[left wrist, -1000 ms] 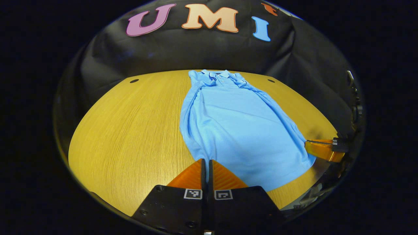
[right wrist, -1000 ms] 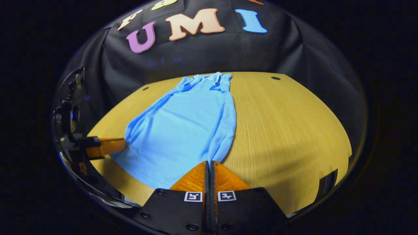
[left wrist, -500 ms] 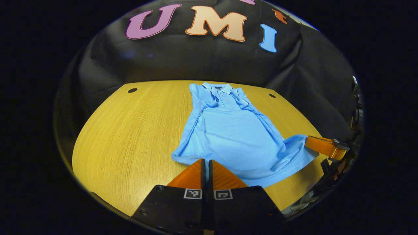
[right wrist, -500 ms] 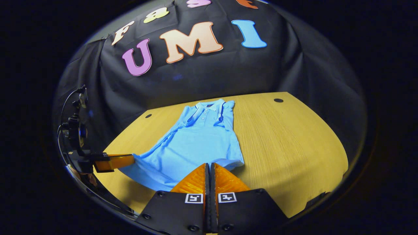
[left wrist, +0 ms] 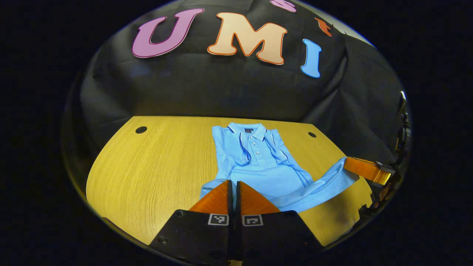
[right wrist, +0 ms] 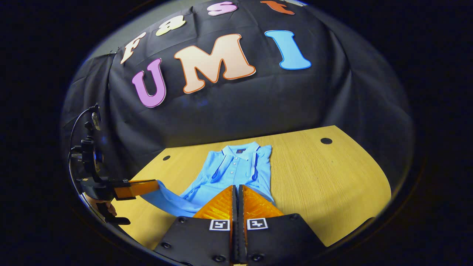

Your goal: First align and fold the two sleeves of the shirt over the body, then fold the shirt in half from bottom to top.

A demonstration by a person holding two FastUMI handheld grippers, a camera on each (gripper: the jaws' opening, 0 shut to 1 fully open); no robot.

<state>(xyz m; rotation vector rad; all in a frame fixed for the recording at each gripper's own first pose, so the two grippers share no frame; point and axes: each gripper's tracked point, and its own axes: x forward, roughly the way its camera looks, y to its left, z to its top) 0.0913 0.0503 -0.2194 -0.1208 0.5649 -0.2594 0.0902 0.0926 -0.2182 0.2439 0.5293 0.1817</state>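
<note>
While each tool [left wrist: 233, 181] [right wrist: 236, 186] pinches a hem corner, the blue shirt [left wrist: 258, 162] hangs lifted over the wooden table [left wrist: 155, 166].

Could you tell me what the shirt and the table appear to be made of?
The shirt looks like soft knit cotton, matte, draping in folds, with a buttoned polo collar. The table looks like wood or wood-grain laminate, smooth with fine straight grain.

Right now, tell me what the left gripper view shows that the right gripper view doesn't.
Left gripper view: the right gripper from the side, clamped on a raised hem corner. Right gripper view: the left gripper from the side, on the other hem corner, with a hand beneath it. Both: the blue shirt, collar at the far end, on the wooden table.
</note>
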